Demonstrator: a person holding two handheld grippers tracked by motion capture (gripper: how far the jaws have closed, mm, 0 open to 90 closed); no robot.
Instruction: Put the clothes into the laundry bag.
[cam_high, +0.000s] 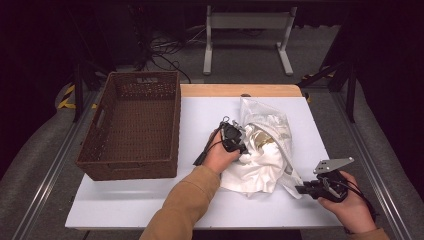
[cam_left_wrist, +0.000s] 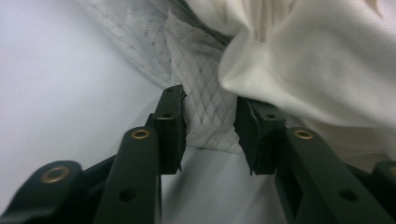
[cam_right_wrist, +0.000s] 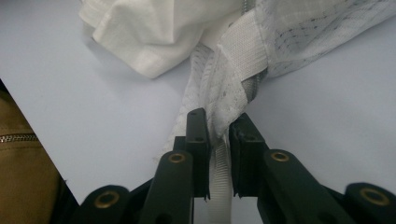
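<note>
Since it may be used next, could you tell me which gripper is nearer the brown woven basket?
Left. The left gripper sits at the white mesh bag just right of the brown woven basket; the right gripper is near the table's right front corner.

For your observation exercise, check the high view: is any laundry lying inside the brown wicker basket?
No, the wicker basket shows a bare woven floor, and the white garment lies on the table beside it.

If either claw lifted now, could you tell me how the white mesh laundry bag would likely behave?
The mesh laundry bag would probably sag, since it lies crumpled. It looks light, being thin netting holding a white garment. That garment may spill out, as it already bulges from the bag.
</note>
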